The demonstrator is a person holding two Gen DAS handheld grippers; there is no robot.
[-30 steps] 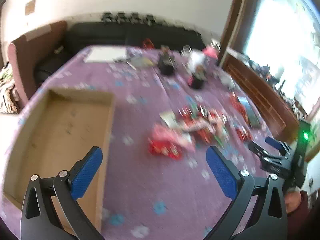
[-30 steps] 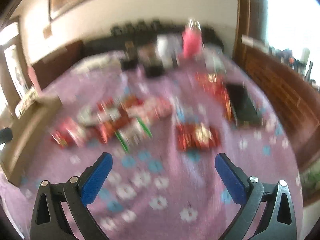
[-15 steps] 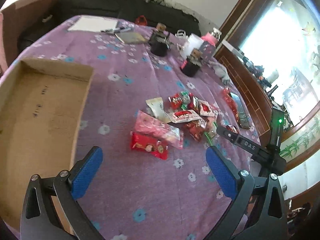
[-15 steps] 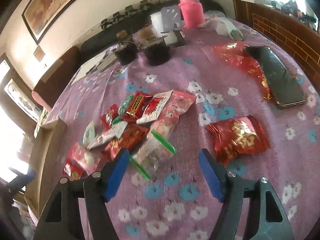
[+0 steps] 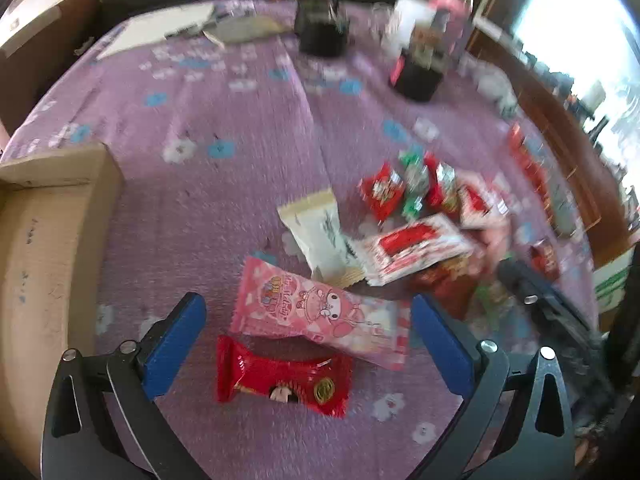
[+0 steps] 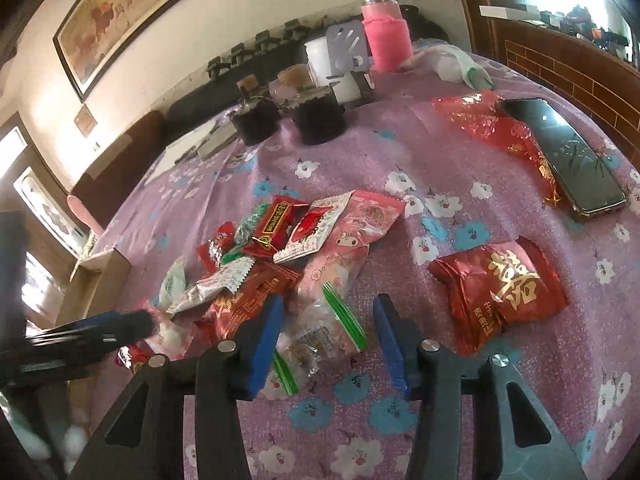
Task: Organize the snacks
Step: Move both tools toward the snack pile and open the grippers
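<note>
Both hands look set to lift one snack each, and the step will go best if each gripper takes a single packet cleanly, low and square across its narrow side, without dragging neighbours along. The right gripper (image 6: pixel 326 330) has just been closing; its jaws stand about half spread around the near end of a clear bag (image 6: pixel 320 336) with green strips, the pads beside the bag but, as far as I can judge, not yet pressing it. It should finish closing on the bag alone, since a pink packet (image 6: pixel 352 248) lies partly over its far end and a red foil packet (image 6: pixel 248 300) sits just to its left. The left gripper (image 5: pixel 308 344) is spread wide, having just begun to close, with a red packet (image 5: pixel 280 376) lying between its pads and a pink cartoon packet (image 5: pixel 316 312) just beyond, overlapping the red one's far edge. Taking the red one first seems wise. The box (image 5: pixel 48 240) sits on the counter (image 5: pixel 224 184) at the left, well apart from the pile. A larger red bag (image 6: pixel 500 292) lies alone to the right.
</note>
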